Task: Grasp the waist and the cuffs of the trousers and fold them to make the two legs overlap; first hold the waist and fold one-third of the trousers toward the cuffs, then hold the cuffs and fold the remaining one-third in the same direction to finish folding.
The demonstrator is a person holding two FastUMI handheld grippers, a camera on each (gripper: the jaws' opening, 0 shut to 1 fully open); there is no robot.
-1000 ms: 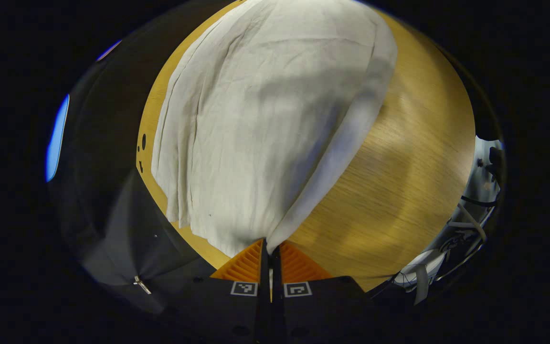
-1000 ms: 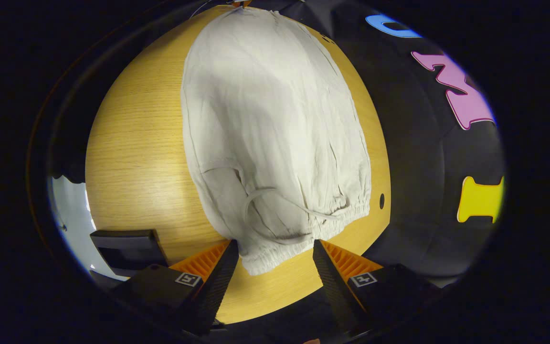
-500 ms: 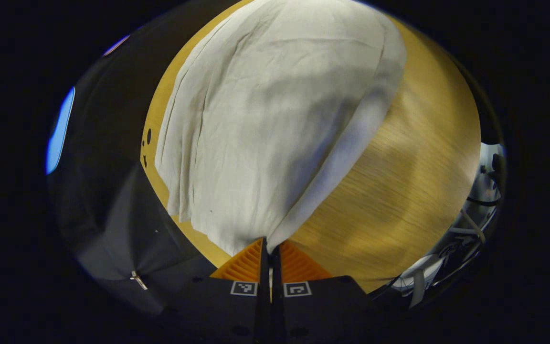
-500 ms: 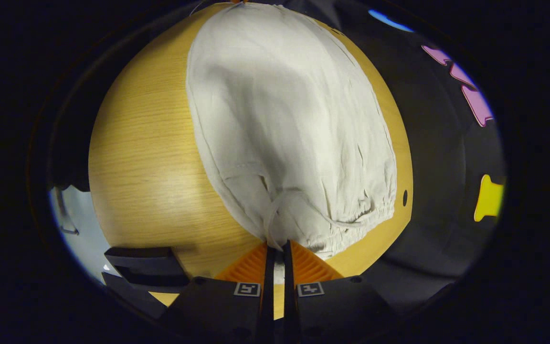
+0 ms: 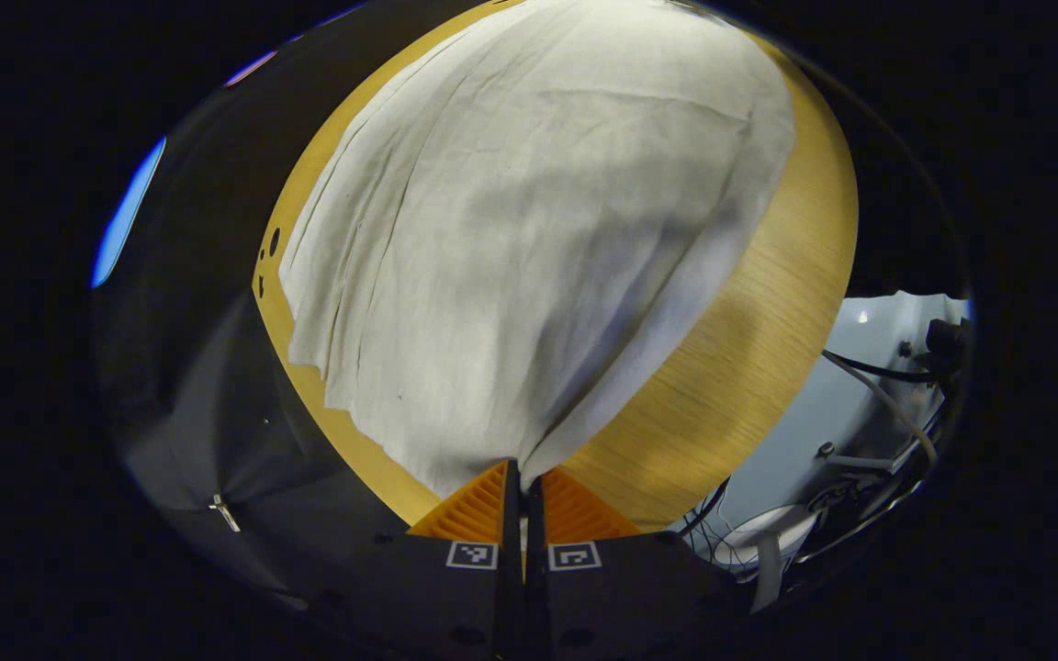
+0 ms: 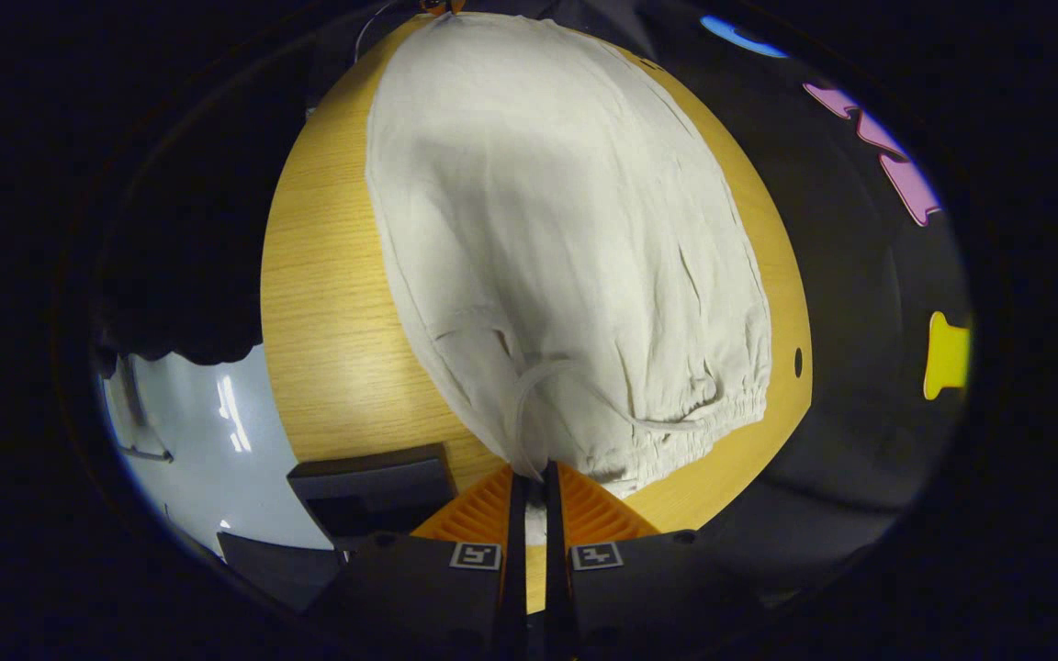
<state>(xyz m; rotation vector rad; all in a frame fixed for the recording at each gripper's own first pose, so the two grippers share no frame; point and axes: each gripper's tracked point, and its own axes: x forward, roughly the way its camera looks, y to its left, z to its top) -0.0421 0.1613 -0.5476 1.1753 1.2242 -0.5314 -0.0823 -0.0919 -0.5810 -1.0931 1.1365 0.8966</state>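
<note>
The pale trousers (image 6: 557, 248) lie flat along the worktop (image 6: 327, 303). The left claw (image 5: 517, 477) pinches a cuff, the right claw (image 6: 529, 482) the waistband. Lift both evenly, keeping the fabric taut, so the legs overlap squarely.

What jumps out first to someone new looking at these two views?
The pale trousers spread along the wooden table dominate both views. In the right gripper view, the right gripper is shut on the gathered waistband end, next to the loose drawstring. In the left gripper view, the left gripper pinches the trousers' near edge, cuff end.
</note>
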